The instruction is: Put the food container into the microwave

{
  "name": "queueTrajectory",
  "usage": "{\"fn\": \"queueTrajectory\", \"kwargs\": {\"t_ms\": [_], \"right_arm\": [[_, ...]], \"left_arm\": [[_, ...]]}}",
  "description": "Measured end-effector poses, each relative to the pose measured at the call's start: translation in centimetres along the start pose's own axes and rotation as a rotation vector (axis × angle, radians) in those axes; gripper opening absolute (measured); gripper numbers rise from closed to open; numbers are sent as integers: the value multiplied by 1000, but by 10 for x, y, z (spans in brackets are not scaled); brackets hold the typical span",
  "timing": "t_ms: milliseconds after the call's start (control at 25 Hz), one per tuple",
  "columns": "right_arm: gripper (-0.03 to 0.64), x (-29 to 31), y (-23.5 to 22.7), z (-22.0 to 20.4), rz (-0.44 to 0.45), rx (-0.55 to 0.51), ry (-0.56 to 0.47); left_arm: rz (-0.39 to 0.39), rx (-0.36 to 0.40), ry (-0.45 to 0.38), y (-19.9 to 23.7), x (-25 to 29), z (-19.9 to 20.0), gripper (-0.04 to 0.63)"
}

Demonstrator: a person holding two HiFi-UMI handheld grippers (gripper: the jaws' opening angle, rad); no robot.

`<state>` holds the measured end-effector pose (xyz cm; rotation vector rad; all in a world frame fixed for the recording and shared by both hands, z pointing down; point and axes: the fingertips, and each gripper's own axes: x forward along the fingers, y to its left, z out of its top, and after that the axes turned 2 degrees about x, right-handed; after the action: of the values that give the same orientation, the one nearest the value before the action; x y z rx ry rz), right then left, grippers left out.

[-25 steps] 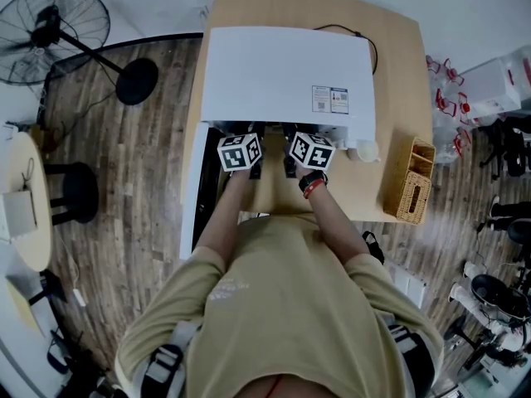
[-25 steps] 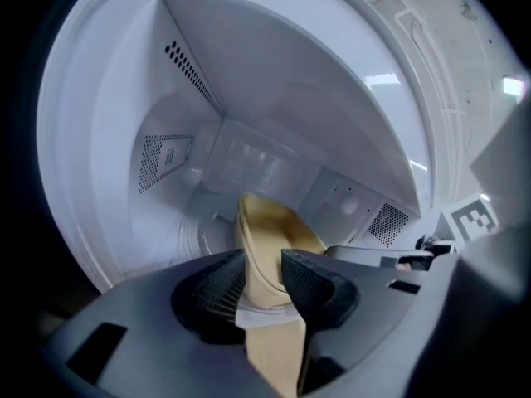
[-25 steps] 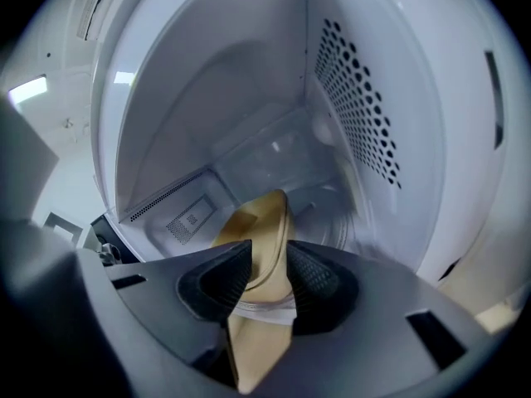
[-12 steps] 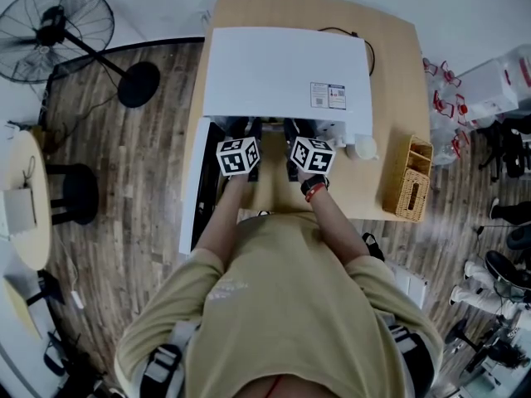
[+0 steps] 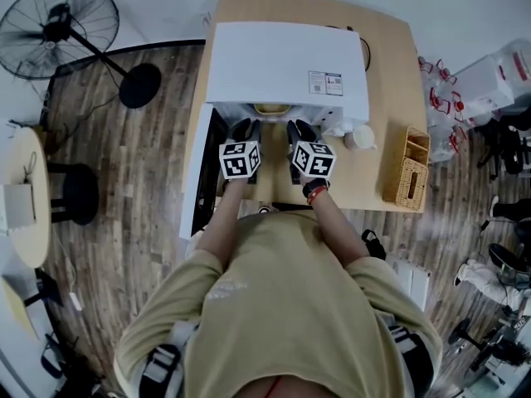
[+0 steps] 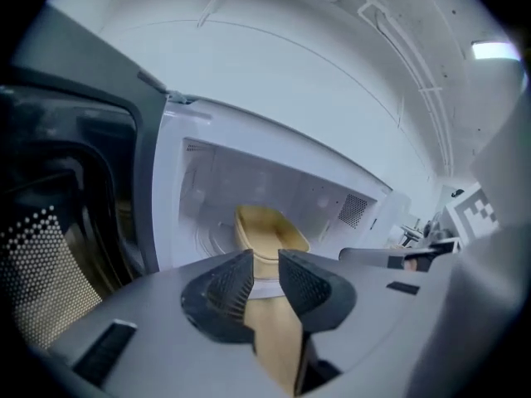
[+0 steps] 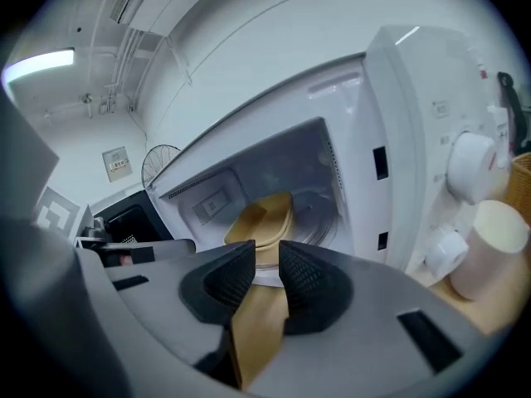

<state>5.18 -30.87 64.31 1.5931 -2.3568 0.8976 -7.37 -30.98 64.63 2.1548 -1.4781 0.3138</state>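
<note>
The tan food container (image 6: 267, 230) sits inside the white microwave (image 5: 286, 65), on its turntable; it also shows in the right gripper view as a tan container (image 7: 264, 216) and from above as a tan rim (image 5: 272, 109) at the cavity mouth. My left gripper (image 6: 265, 264) and right gripper (image 7: 267, 255) hover side by side just in front of the opening, short of the container. Each has its jaws a narrow gap apart with nothing between them; only the wooden table shows through. In the head view the left gripper (image 5: 245, 131) and right gripper (image 5: 300, 131) point into the cavity.
The microwave door (image 5: 199, 172) hangs open to the left. A white cup (image 5: 362, 138) and a wicker basket (image 5: 409, 172) stand on the wooden table (image 5: 390, 65) to the right of the microwave. A standing fan (image 5: 58, 31) is on the floor at far left.
Both grippers have drawn back from the microwave opening toward the person. The container now shows at the cavity mouth, apart from both grippers.
</note>
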Motion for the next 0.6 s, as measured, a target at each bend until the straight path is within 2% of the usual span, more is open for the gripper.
{"fn": "queueTrajectory", "kwargs": {"t_ms": [240,600], "right_arm": [[66,-28,5,-5,-16,-51,-47],[38,-59,20,-10,-32,-89,-90]], "left_arm": [[-3,60,-30,-13,-22,-8,77],[1,89,-85,-19,-57,-12,35]]}}
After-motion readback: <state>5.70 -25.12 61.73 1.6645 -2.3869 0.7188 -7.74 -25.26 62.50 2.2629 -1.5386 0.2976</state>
